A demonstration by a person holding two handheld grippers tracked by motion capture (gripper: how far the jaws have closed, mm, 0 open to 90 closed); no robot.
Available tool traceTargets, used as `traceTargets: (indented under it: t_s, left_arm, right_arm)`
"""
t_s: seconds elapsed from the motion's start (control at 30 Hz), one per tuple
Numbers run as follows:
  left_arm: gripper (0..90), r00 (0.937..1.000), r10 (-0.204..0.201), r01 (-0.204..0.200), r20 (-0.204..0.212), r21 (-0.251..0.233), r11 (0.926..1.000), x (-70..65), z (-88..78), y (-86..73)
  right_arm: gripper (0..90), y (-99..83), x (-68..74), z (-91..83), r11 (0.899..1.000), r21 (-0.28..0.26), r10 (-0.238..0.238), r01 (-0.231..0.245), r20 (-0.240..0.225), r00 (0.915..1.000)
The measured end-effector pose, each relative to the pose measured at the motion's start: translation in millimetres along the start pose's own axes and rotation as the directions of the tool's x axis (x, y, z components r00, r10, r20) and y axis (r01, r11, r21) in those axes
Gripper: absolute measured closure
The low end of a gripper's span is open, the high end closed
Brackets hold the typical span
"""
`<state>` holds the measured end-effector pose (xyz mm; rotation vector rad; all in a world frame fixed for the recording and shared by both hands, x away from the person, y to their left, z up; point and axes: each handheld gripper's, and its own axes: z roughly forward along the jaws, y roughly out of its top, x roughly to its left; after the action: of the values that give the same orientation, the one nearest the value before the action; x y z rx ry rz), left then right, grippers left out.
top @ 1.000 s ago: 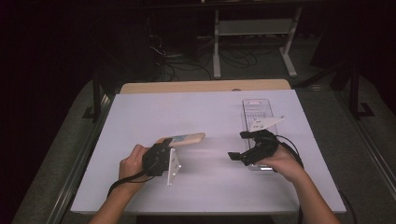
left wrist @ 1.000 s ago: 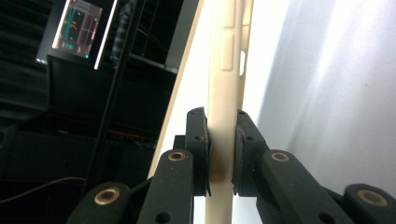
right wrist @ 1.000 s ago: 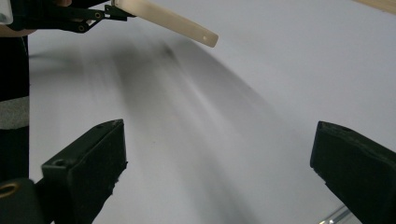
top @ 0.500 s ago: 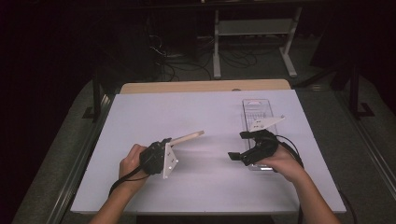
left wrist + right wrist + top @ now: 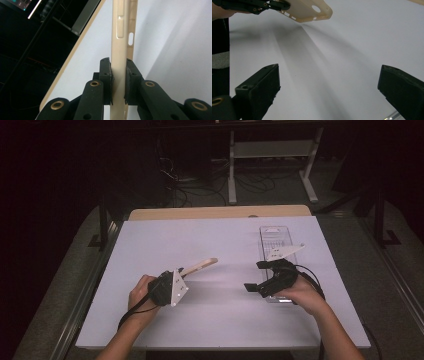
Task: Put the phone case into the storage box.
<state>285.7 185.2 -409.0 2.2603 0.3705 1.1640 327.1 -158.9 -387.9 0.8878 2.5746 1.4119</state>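
A beige phone case (image 5: pixel 200 266) hangs above the white table top (image 5: pixel 220 320), left of centre, its free end pointing right and away. My left gripper (image 5: pixel 181 272) is shut on its near end. In the left gripper view the two black pads clamp the case (image 5: pixel 121 37) edge-on at the left gripper (image 5: pixel 119 67). My right gripper (image 5: pixel 254 276) stands open at the right, its jaws pointing left toward the case with nothing between them. The right gripper view has wide-apart jaws of the right gripper (image 5: pixel 329 82) over bare table, with the case (image 5: pixel 307 10) and left gripper (image 5: pixel 279 5) at the top.
A clear plastic tray (image 5: pixel 274 236) lies on the table under and beyond my right hand. A wooden strip (image 5: pixel 220 212) borders the far edge of the table. Dark floor, cables and a metal stand (image 5: pixel 270 150) lie beyond it.
The left hand has turned with the case: it lay flatter and closer to the gripper, and now its free end sticks out farther to the right. The right hand has kept still.
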Motion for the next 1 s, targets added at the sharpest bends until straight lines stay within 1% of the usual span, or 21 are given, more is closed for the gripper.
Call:
traceTargets:
  t_s: [0.03,0.07,0.17,0.27,0.3,0.37,0.43,0.47,0.53,0.6,0.7,0.73,0.77,0.8,0.83,0.87,0.9,0.93,0.97,1.0]
  left_arm:
    - [79.0,0.9999,-0.012,0.012,0.009,0.004,0.9999,0.4,-0.1,-0.3]
    - [79.0,0.9998,-0.015,0.015,0.012,0.008,0.9999,1.6,-0.3,-0.4]
    - [79.0,0.9983,-0.051,0.050,0.029,0.005,0.9987,3.3,0.2,-1.6]
    - [79.0,0.9953,-0.089,0.090,0.037,-0.005,0.9960,5.0,0.6,-2.8]
    - [79.0,0.9945,-0.096,0.096,0.040,-0.002,0.9953,6.2,0.1,-3.0]
    - [79.0,0.9909,-0.125,0.126,0.049,-0.008,0.9920,7.6,0.0,-3.6]
    - [79.1,0.9881,-0.144,0.145,0.053,-0.011,0.9894,9.1,-0.1,-4.5]
    - [79.1,0.9845,-0.165,0.166,0.060,-0.018,0.9860,9.7,0.2,-4.7]
    - [79.1,0.9789,-0.192,0.194,0.070,-0.019,0.9809,11.8,0.2,-5.7]
    - [79.1,0.9711,-0.225,0.228,0.080,-0.022,0.9735,13.5,0.2,-6.9]
    - [79.1,0.9601,-0.263,0.267,0.094,-0.028,0.9633,17.2,0.3,-8.7]
    - [79.1,0.9536,-0.283,0.287,0.102,-0.028,0.9574,18.0,0.2,-9.4]
    - [79.0,0.9502,-0.293,0.298,0.107,-0.041,0.9536,19.4,0.9,-10.0]
    - [79.1,0.9450,-0.306,0.312,0.116,-0.039,0.9492,20.7,0.6,-10.8]
    - [79.0,0.9415,-0.314,0.320,0.123,-0.031,0.9470,22.8,0.1,-11.7]
    - [79.1,0.9329,-0.334,0.340,0.135,-0.028,0.9399,24.2,0.0,-12.6]
    - [79.1,0.9174,-0.370,0.379,0.146,-0.036,0.9247,24.1,0.6,-13.0]
    - [79.0,0.9032,-0.401,0.411,0.153,-0.042,0.9104,23.0,1.3,-12.9]
    - [79.0,0.9026,-0.401,0.411,0.156,-0.034,0.9111,24.5,0.6,-13.2]
    - [79.1,0.8957,-0.416,0.427,0.156,-0.037,0.9037,24.6,0.7,-13.3]
  right_arm:
    - [3.6,0.0,-0.1,0.0,1.000,0.000,0.001,-0.001,0.000,1.0000]
    - [3.6,0.0,-0.1,0.0,1.000,0.000,0.001,-0.001,0.000,1.0000]
    - [3.7,0.0,-0.2,0.2,1.000,0.001,0.000,0.000,-0.001,1.0000]
    - [3.7,-0.1,-0.3,0.1,1.000,0.002,0.000,0.000,-0.001,1.0000]
    - [3.8,-0.1,-0.4,0.2,1.000,0.002,0.000,0.000,-0.001,1.0000]
    - [3.7,-0.1,-0.5,0.2,1.000,0.002,0.000,0.000,-0.002,1.0000]
    - [3.7,-0.1,-0.6,0.1,1.000,0.001,-0.001,0.001,-0.001,1.0000]
    - [3.8,-0.1,-0.7,0.1,1.000,0.002,-0.001,0.001,-0.001,1.0000]
    - [3.7,-0.1,-0.7,0.0,1.000,0.001,0.001,-0.001,-0.001,1.0000]
    - [3.8,-0.1,-0.9,0.0,1.000,0.003,0.001,-0.001,-0.002,1.0000]
    - [3.8,-0.1,-0.7,0.1,1.000,0.003,0.003,-0.003,-0.002,1.0000]
    - [3.8,-0.1,-0.9,0.0,1.000,0.004,0.002,-0.002,-0.002,1.0000]
    - [3.8,-0.1,-1.0,0.0,1.000,0.004,0.002,-0.002,-0.002,1.0000]
    - [3.8,-0.1,-1.0,0.0,1.000,0.004,0.002,-0.002,-0.002,1.0000]
    - [3.8,-0.1,-0.9,0.0,1.000,0.004,0.002,-0.002,-0.002,1.0000]
    - [3.8,-0.1,-1.0,0.0,1.000,0.005,-0.001,0.001,-0.001,1.0000]
    - [3.8,-0.1,-0.9,0.1,1.000,0.005,0.001,-0.001,-0.002,1.0000]
    - [3.8,-0.1,-1.1,0.1,1.000,0.006,-0.001,0.001,-0.001,1.0000]
    - [3.8,-0.1,-1.0,0.1,1.000,0.005,-0.001,0.001,-0.001,1.0000]
    - [3.8,-0.1,-1.1,0.0,1.000,0.005,0.000,0.000,0.000,1.0000]
